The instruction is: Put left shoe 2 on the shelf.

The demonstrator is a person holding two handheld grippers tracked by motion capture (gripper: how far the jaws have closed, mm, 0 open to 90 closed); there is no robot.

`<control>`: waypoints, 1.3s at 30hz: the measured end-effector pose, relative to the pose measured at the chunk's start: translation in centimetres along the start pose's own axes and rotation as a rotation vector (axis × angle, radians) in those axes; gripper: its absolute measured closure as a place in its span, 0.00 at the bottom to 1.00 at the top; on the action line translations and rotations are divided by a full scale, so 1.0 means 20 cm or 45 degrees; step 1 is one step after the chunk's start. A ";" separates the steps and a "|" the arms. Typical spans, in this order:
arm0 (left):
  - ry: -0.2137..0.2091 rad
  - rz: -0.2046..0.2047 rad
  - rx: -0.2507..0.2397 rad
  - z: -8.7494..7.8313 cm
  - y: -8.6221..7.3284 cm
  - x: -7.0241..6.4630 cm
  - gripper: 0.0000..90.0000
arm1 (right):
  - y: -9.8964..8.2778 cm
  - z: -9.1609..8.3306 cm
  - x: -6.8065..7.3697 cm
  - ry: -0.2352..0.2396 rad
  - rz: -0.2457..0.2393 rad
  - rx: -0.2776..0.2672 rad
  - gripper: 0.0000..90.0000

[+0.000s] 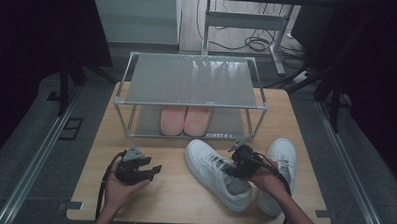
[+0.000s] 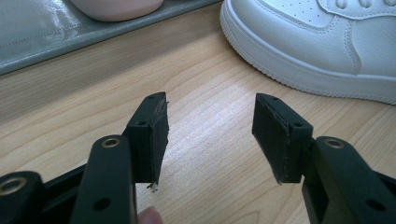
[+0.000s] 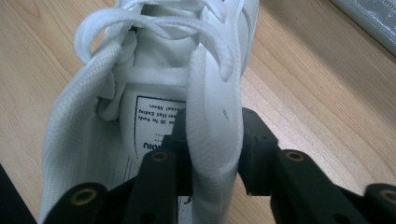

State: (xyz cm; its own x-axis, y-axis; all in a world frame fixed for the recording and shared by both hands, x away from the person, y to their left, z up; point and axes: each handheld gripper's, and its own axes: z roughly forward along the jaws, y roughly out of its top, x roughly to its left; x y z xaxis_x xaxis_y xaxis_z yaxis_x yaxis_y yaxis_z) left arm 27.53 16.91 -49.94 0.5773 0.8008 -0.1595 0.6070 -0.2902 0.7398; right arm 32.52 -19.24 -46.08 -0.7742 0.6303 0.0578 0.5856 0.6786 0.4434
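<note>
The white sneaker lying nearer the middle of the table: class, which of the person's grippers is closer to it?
Right. The right gripper has its jaws clamped on the collar wall of that white sneaker. The left gripper sits apart on bare table to the sneaker's left, jaws open.

Bare table (image 1: 174, 186) lies open between the grippers, while the rack (image 1: 190, 86) (pink slippers (image 1: 185, 120) beneath) blocks the back.

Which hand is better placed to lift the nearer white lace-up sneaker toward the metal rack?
The right. Its claw already clamps the side wall of the white lace-up sneaker at the collar. The left claw is open over bare wooden table, apart from the shoe.
</note>
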 end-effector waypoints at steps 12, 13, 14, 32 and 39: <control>0.000 -0.002 -0.005 0.00 0.00 0.00 0.52 | -0.01 0.00 0.00 -0.014 0.031 -0.036 0.88; 0.001 -0.003 -0.006 0.00 0.00 0.00 0.52 | -0.01 0.00 0.01 -0.016 0.033 -0.046 0.88; 0.000 -0.001 -0.008 0.00 0.00 0.01 0.52 | -0.01 -0.01 0.01 -0.017 0.034 -0.053 0.89; 0.005 -0.005 -0.017 -0.02 0.00 0.02 0.52 | 0.01 -0.07 0.01 0.028 0.095 -0.268 0.91; 0.009 -0.005 -0.019 -0.02 0.00 0.02 0.52 | 0.02 -0.11 0.02 0.044 0.079 -0.330 0.91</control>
State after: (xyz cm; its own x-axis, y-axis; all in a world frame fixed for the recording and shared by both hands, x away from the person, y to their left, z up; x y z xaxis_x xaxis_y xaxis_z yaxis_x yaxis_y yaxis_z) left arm 27.54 17.41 -49.71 0.5711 0.8055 -0.1582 0.6011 -0.2792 0.7488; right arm 31.91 -19.63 -43.89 -0.7491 0.6514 0.1202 0.5543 0.5170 0.6523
